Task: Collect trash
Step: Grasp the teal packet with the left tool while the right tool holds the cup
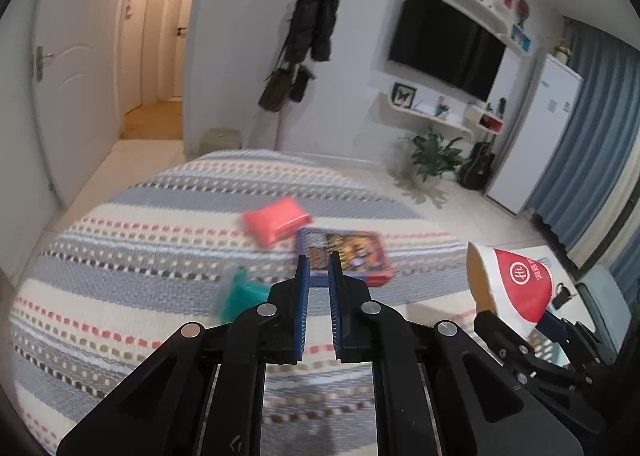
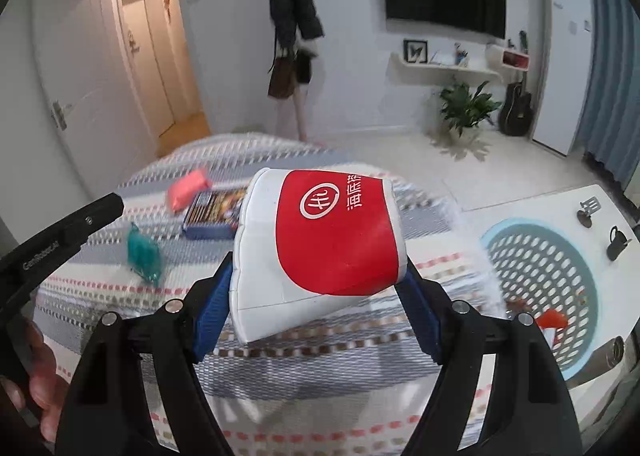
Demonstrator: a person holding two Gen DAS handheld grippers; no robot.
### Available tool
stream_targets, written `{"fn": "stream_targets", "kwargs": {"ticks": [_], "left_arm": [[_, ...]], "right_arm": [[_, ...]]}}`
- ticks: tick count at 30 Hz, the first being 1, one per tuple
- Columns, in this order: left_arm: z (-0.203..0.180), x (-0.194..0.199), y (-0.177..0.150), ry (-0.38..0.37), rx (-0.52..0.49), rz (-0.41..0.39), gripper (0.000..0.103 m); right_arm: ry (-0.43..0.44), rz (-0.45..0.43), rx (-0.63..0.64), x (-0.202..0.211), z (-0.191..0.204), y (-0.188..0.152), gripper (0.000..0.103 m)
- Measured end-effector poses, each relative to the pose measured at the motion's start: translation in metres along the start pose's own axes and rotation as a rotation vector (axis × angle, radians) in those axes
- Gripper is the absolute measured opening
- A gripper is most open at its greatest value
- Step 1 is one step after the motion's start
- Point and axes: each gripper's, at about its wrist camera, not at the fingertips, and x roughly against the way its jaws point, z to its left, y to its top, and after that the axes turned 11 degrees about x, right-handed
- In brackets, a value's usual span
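Already the right hand-held gripper [image 2: 320,280] pinched the red-and-white paper cup [image 2: 320,244] above the striped bed [image 2: 120,296]; the left hand-held gripper [image 1: 319,276] was nearly closed, empty. Squeezed sideways, the cup might slip short of the blue perforated basket [image 2: 548,256].

Cool, even indoor light fills the room, with a warmer yellow glow from the hallway [image 1: 154,115] at upper left. Motion blur smears the striped bedspread [image 1: 160,240] and the items on it. Fisheye bending curves walls, with black vignette corners.
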Motion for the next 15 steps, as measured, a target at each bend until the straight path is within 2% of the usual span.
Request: {"fn": "stream_targets", "kwargs": {"ticks": [8, 15], "left_arm": [[-0.05, 0.035, -0.002, -0.097, -0.072, -0.02, 0.006], [-0.091, 0.048, -0.004, -0.171, -0.132, -0.017, 0.006]], "right_arm": [[-0.049, -0.067, -0.053, 0.036, -0.042, -0.003, 0.073], [-0.091, -0.095, -0.116, 0.055, -0.082, -0.012, 0.073]]}}
